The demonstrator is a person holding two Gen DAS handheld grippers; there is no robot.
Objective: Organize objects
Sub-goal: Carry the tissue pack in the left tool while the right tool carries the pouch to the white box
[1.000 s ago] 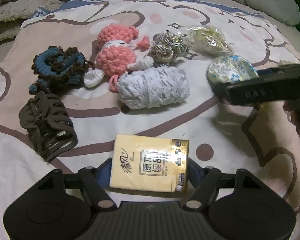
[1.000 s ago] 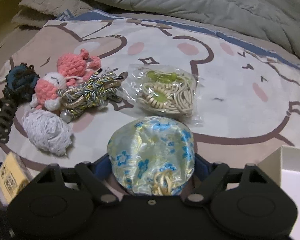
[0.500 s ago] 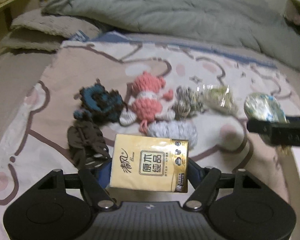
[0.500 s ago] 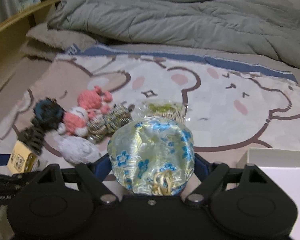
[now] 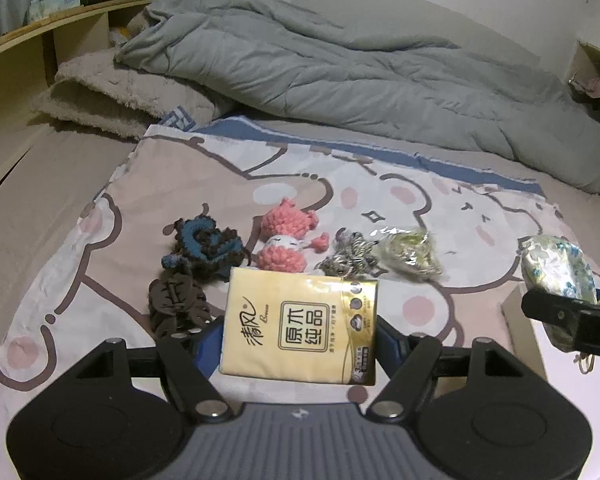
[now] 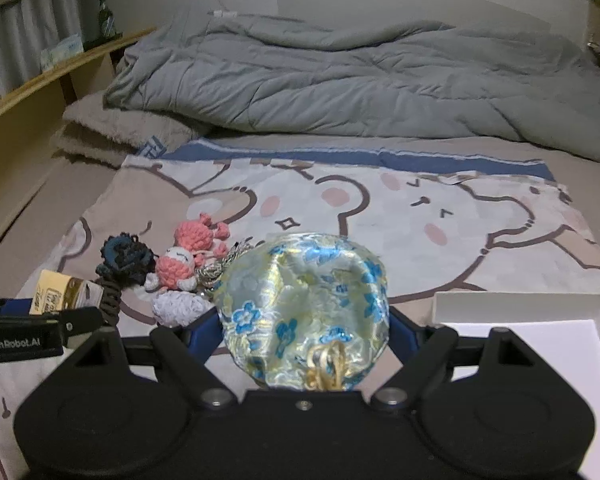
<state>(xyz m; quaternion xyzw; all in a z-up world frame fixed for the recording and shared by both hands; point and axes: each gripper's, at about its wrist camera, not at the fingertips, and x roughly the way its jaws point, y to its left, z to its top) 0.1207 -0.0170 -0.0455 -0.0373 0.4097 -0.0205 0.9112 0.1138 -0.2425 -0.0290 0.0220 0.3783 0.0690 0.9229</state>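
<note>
Above the cartoon bedsheet (image 6: pixel 440 208), the left gripper (image 5: pixel 300 330) pinches a tissue packet (image 5: pixel 300 328) left of the white box (image 6: pixel 540 320), while the right gripper (image 6: pixel 304 316) squeezes a slippery brocade pouch (image 6: pixel 304 312) beside the box, which might slide free before it arrives

Left gripper (image 5: pixel 300 334) clamped on a yellow tissue pack (image 5: pixel 300 326), held clear above a cartoon-print sheet (image 5: pixel 100 280) on the bed. Beyond the pack, left to right: brown hair claw (image 5: pixel 174 306), blue-and-brown crochet piece (image 5: pixel 204 246), pink crochet doll (image 5: pixel 286 242), braided cord bundle (image 5: pixel 348 258), clear bag of hair ties (image 5: pixel 410 254). At right, the right gripper (image 5: pixel 576 322) grips a floral brocade pouch (image 5: pixel 556 270). A grey duvet (image 5: pixel 360 80) lies behind.
</note>
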